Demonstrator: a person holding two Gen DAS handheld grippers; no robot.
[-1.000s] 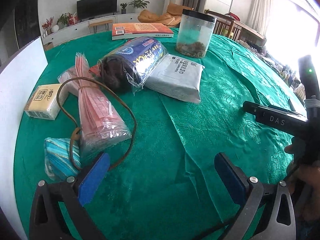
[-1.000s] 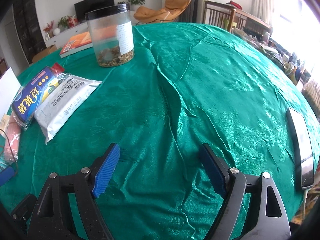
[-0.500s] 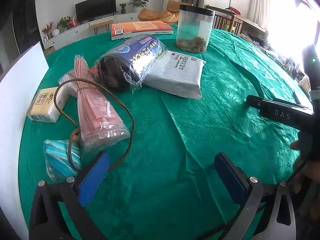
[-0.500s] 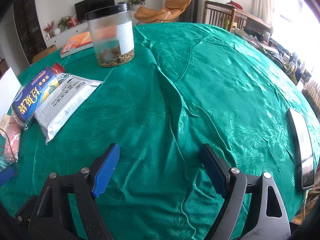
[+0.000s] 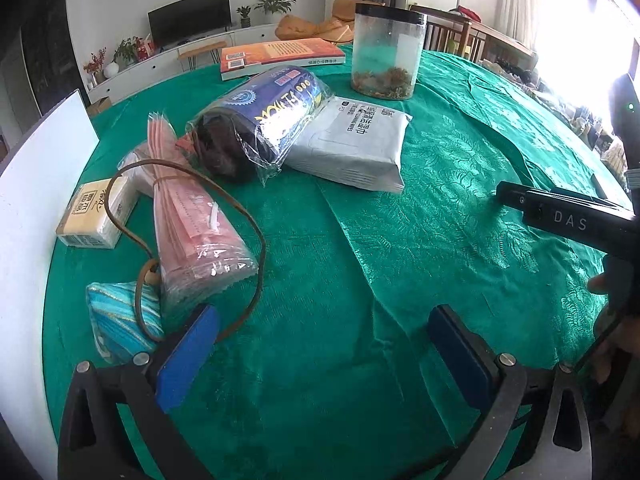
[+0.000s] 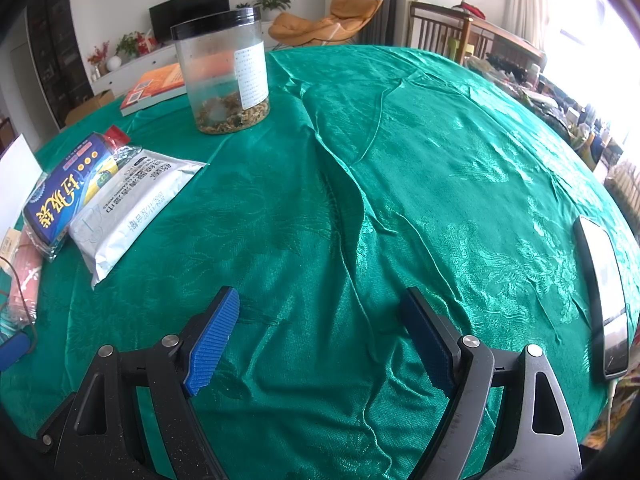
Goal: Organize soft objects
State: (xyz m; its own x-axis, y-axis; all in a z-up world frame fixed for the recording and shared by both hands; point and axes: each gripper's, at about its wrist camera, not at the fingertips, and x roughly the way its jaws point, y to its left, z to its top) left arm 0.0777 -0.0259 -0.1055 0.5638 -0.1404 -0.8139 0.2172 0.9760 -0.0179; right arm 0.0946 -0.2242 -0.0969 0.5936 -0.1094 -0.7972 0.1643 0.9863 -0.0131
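Both tools hover over a round surface (image 6: 400, 184) under green cloth. The left tool (image 5: 320, 356) has its fingers wide apart, holding nothing; so does the right tool (image 6: 320, 332).

The soft things lie clustered toward the surface's left edge. A grey pack (image 5: 352, 144) sits touching a blue roll (image 5: 264, 120) in clear wrap. Beside the roll lies a pink packet (image 5: 196, 224), with a brown cord (image 5: 256, 232) looped over it. A striped pouch (image 5: 120, 320) lies nearest the left tool, a tissue pack (image 5: 96, 216) at the left edge against a white board (image 5: 32, 200).

Near the far edge stand a jar (image 5: 386, 52) and a book (image 5: 280, 56). A phone (image 6: 604, 296) lies at the right edge.
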